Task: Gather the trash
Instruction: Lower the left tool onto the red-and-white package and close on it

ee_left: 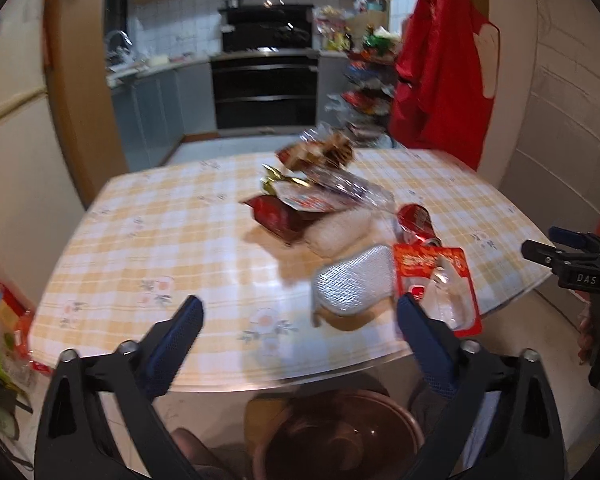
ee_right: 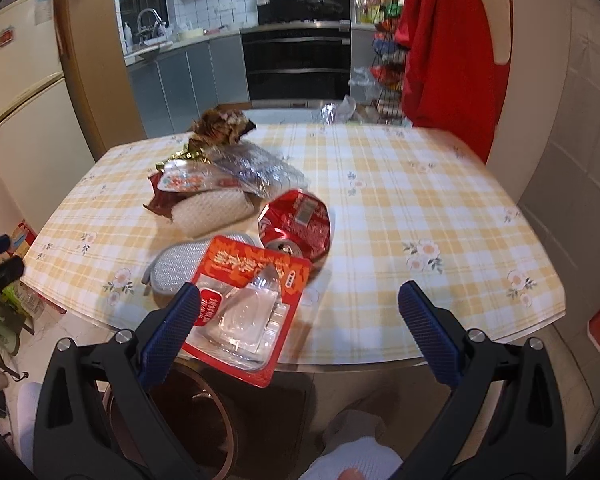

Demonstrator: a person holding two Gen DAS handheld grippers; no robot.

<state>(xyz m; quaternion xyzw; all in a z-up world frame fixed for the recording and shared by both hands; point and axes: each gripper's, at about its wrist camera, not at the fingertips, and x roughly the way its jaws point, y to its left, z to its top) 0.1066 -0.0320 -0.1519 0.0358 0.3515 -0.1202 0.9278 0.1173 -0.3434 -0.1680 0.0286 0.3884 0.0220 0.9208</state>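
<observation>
A pile of trash lies on the yellow-checked table (ee_right: 400, 208): a crushed red can (ee_right: 296, 220), a red blister pack (ee_right: 244, 304) hanging over the near edge, a silver-grey pad (ee_right: 176, 264), white foam netting (ee_right: 212, 212), clear plastic wrap (ee_right: 256, 172) and a brown wrapper (ee_right: 220, 126). My right gripper (ee_right: 299, 292) is open just short of the table edge, its left finger beside the blister pack without touching it. My left gripper (ee_left: 299, 308) is open too, nothing held, with the silver-grey pad (ee_left: 352, 284) and blister pack (ee_left: 440, 280) ahead to its right.
A brown round basin (ee_left: 340, 436) stands on the floor under the near table edge. A red garment (ee_left: 440, 60) hangs at the back right. Bags lie on the floor at the left (ee_left: 4, 320). Kitchen counters and an oven (ee_left: 264, 92) are behind.
</observation>
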